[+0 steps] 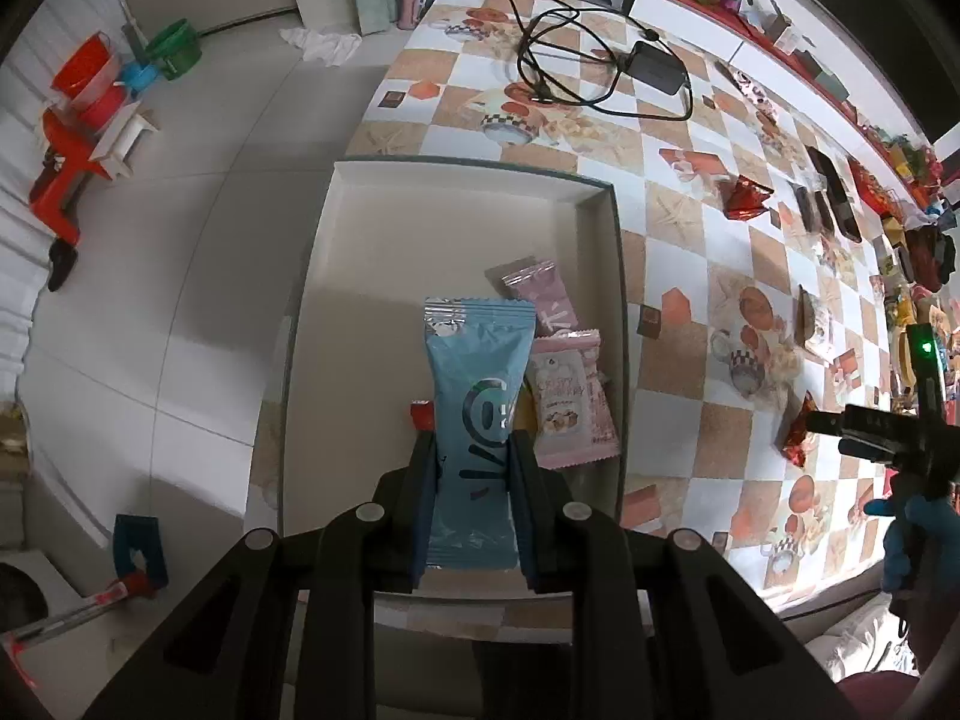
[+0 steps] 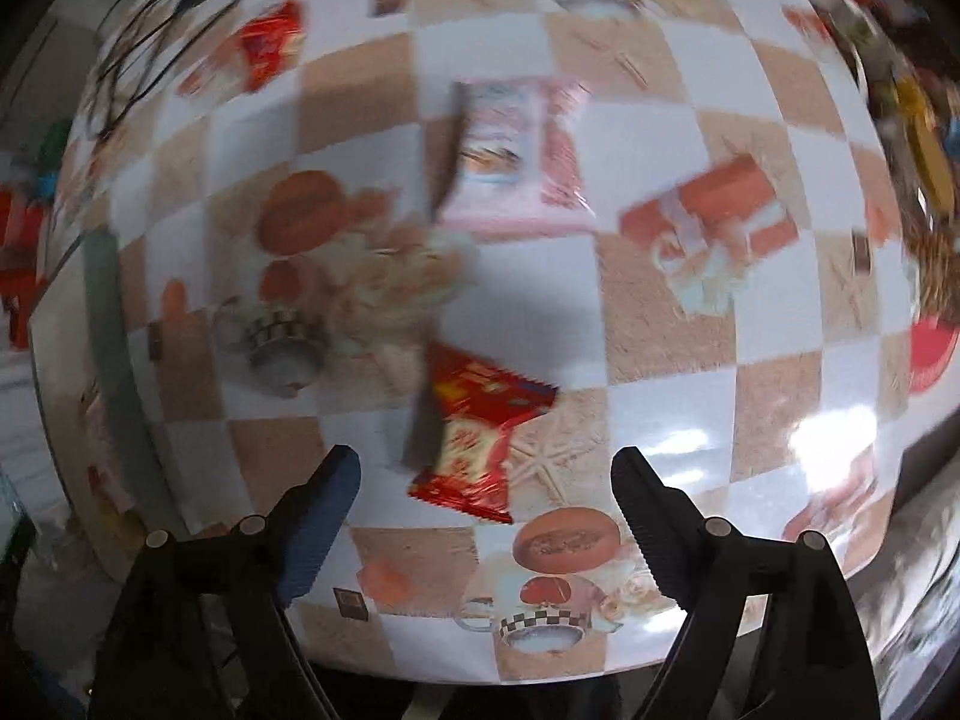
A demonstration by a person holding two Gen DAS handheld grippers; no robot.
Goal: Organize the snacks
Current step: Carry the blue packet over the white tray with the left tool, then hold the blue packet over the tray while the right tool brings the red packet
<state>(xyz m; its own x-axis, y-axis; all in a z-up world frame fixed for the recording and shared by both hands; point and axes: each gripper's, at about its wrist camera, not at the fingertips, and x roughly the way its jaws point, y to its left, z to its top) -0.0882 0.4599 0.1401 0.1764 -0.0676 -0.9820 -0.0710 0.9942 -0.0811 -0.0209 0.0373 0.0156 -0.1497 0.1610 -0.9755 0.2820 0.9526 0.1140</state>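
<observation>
left wrist view, nearest first: left gripper point(image 1: 472, 450) pinching a light blue foil snack packet with dark lettering point(image 1: 477, 402), both fingers pressed against its long sides. packet hangs over the near end of a shallow white rectangular cardboard box with a grey-green rim point(image 1: 600, 210).

inside the box, just beyond the fingers: a pink-and-white printed snack packet point(image 1: 570, 402) lying flat, touching the blue packet's right edge as seen here. a second plain pink packet point(image 1: 537, 297) behind it, partly overlapped. a small red wrapped piece point(image 1: 423, 414) pokes out left of the blue packet; a bit of yellow shows between blue and pink, cannot tell what. far half of the box floor bare.

box sits at the left edge of a table under a glossy checkered orange-and-white printed cloth point(image 1: 678, 276). on the cloth, to the right: a red foil packet point(image 1: 795, 435) near the other gripper, another red foil packet point(image 1: 744, 198) farther out, dark flat packets beyond. far end: a black power adapter with coiled cable point(image 1: 657, 66).

right wrist view (motion-blurred): right gripper point(image 2: 486, 468) spread wide, holding nothing, above the cloth. a red-and-gold foil snack packet point(image 2: 480, 432) lies between and just ahead of the fingertips, apart from both. farther on, a pink-and-white snack packet with red side panels point(image 2: 519, 150) flat on the cloth. another red packet point(image 2: 267, 48) far left, blurred.
</observation>
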